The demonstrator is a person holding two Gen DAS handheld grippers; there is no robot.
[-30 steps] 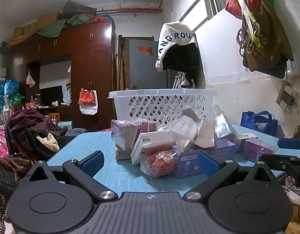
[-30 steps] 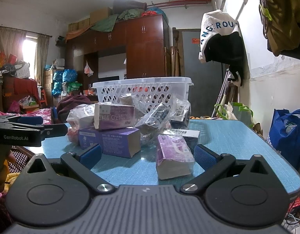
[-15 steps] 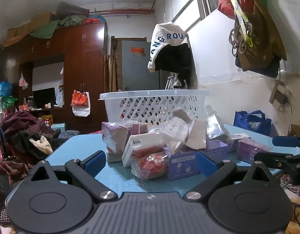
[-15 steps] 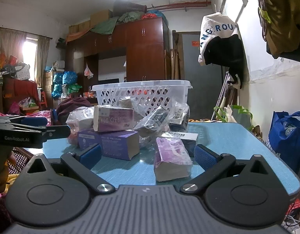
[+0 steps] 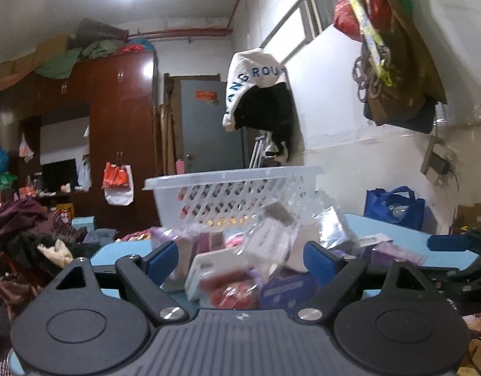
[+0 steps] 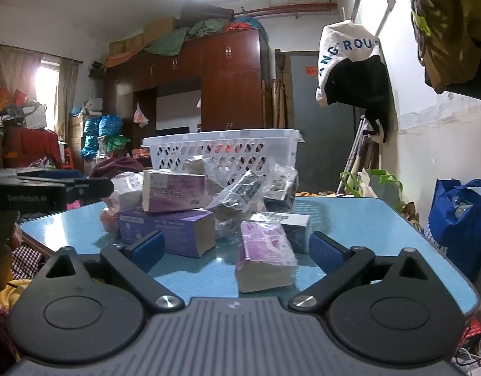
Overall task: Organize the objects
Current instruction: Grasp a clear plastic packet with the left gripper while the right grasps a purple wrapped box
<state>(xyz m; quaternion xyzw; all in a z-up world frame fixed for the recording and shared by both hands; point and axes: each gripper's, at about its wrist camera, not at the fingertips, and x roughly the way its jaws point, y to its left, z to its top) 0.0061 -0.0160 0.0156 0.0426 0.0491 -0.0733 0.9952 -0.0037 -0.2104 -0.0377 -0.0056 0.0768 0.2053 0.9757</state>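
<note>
A heap of boxes and plastic-wrapped packets (image 5: 265, 250) lies on the blue table (image 5: 390, 232) in front of a white slotted basket (image 5: 231, 188). My left gripper (image 5: 240, 261) faces the heap with its jaws closing. A white packet (image 5: 209, 264) and a red packet (image 5: 231, 291) show in the gap, and neither pad touches them. In the right wrist view the basket (image 6: 221, 147) stands behind the heap. My right gripper (image 6: 237, 249) is closing around a purple packet (image 6: 265, 250) that touches neither pad. A purple box (image 6: 171, 228) sits to its left.
The table (image 6: 365, 219) ends close on the right, with a blue bag (image 6: 459, 219) on the floor beyond. Clothes (image 5: 30, 235) are piled left of the table. Each gripper shows in the other's view: the right gripper (image 5: 453, 244) and the left gripper (image 6: 52, 188).
Both pairs of jaws have narrowed a little. The left wrist view has shifted and blurred, with the heap now lower and closer between its fingers. The right wrist view has held still.
</note>
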